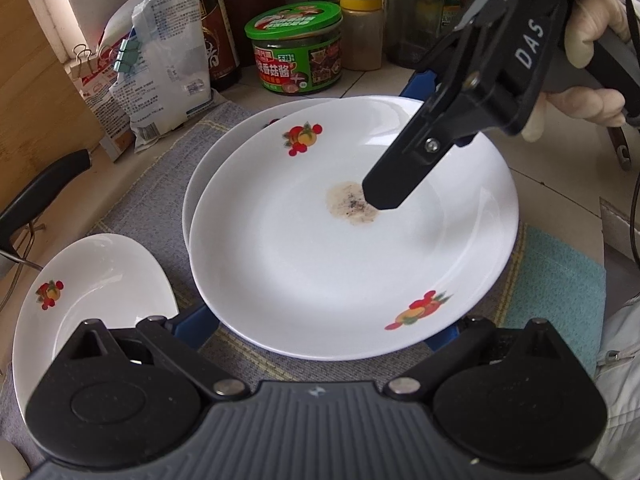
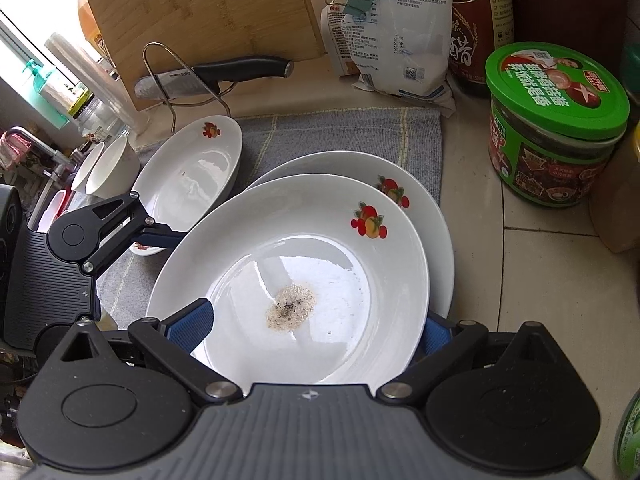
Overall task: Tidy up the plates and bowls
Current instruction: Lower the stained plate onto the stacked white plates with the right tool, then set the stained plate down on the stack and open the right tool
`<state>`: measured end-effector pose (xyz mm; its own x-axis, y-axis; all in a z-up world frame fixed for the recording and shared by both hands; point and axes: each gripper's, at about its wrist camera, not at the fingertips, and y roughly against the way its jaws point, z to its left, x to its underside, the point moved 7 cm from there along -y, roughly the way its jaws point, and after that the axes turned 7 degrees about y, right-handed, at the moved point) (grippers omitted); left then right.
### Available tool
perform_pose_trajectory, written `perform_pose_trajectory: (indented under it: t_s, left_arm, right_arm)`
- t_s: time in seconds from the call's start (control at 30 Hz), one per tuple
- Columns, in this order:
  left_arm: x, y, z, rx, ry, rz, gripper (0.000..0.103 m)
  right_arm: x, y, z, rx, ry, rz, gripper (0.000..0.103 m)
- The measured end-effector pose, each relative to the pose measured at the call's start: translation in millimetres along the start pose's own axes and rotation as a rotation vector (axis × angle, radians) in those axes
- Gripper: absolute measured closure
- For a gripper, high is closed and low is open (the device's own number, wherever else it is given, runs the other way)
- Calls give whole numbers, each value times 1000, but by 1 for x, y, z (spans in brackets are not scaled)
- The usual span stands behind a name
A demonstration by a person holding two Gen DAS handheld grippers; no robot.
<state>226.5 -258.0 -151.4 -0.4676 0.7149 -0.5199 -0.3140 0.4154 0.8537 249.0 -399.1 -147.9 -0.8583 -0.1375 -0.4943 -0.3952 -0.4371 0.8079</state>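
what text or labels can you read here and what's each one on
"DAS": white letters on the right gripper body.
"香菇酱": yellow label on the green-lidded jar.
"SUPOR", faint, partly legible: knife blade.
White bag: fine print too small to read.
Dark sauce bottle: large characters, blurred.
Plates: fruit decals only, no text.

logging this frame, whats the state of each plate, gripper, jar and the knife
top plate: stacked on another, soiled patch in its middle
lower plate: under it, offset
side plate: alone on the cloth, looks clean
left gripper: open, fingers astride the top plate's rim
right gripper: open, astride the opposite rim
green jar: lid on, upright
knife: lying in a wire rack
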Motion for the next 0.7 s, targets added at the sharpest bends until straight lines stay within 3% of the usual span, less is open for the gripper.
perform_pose_trajectory:
  t_s: [0.7]
  left_arm:
    - [2, 0, -1, 2, -42, 60, 2]
  right_arm:
    - [11, 14, 4, -15, -81, -11, 0]
